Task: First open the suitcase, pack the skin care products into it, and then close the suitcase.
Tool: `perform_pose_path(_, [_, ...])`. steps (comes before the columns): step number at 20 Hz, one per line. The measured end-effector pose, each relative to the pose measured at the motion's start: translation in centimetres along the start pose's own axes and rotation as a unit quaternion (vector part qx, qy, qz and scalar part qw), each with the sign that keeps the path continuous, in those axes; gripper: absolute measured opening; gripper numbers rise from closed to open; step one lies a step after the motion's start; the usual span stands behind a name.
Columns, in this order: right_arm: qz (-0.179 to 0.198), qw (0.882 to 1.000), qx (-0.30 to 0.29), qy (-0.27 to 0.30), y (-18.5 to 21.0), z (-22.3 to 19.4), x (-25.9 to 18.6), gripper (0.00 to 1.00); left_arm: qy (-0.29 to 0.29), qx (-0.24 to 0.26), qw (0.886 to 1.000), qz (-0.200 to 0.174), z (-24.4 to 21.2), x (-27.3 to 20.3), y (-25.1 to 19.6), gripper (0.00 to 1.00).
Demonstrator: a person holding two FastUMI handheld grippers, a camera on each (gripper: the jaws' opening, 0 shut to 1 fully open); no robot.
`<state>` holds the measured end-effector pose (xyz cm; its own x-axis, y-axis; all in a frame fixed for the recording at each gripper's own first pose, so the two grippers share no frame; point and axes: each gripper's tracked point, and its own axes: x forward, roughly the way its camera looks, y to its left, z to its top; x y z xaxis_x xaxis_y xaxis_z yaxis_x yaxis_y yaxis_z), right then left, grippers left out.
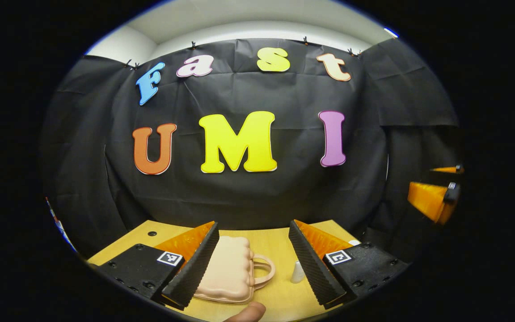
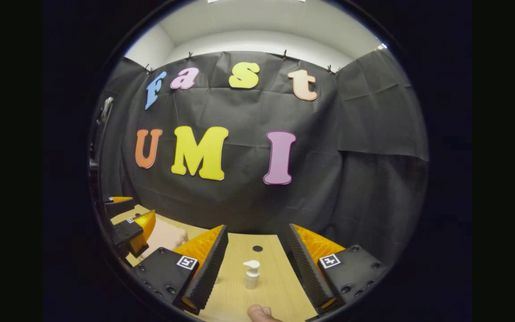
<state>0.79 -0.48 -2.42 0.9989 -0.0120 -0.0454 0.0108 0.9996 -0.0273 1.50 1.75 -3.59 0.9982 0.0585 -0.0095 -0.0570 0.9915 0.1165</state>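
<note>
Pink suitcase (image 1: 230, 270) sits closed on the table (image 1: 280, 241), pump bottle (image 2: 251, 274) at its 3 o'clock; left gripper (image 1: 253, 264) and right gripper (image 2: 257, 268) both spread, empty—you're pre-opening, go for the lid.

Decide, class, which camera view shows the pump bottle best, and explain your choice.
The right gripper view: the pump bottle stands whole and upright on the table, between that tool's open fingers. The left gripper view catches just a pale sliver beside one finger.
</note>
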Motion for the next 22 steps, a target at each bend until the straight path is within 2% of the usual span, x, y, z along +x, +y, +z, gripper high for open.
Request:
perform_pose_path(6, [-0.013, 1.000, -0.011, 0.019, -1.6, -1.6, -0.5, 0.80, 0.043, 0.110, 0.993, 0.003, -8.5, 3.2, 0.7, 1.00])
perform_pose_path(10, [-0.034, 0.999, -0.010, 0.035, -3.5, -3.1, -1.5, 0.80, 0.055, 0.204, 0.977, -0.014, -13.0, 4.6, -1.2, 1.00])
perform_pose_path(12, [-0.038, 0.998, -0.013, 0.045, -4.2, -4.3, -2.0, 0.80, 0.051, 0.276, 0.959, -0.023, -14.8, 5.6, -2.1, 1.00])
perform_pose_path(15, [-0.040, 0.997, -0.014, 0.058, -5.9, -5.3, -2.3, 0.80, 0.063, 0.390, 0.917, -0.046, -18.2, 7.0, -4.0, 0.97])
perform_pose_path(17, [-0.041, 0.997, 0.003, 0.066, -7.0, -5.7, -2.4, 0.80, 0.067, 0.440, 0.894, -0.053, -20.1, 7.1, -5.0, 0.98])
perform_pose_path(19, [-0.050, 0.996, 0.007, 0.070, -8.3, -6.4, -2.4, 0.80, 0.068, 0.473, 0.878, -0.037, -21.2, 7.9, -4.8, 0.97])
perform_pose_path(22, [-0.052, 0.995, 0.024, 0.085, -9.8, -7.8, -2.8, 0.80, 0.099, 0.535, 0.839, -0.014, -22.7, 9.4, -3.8, 0.96])
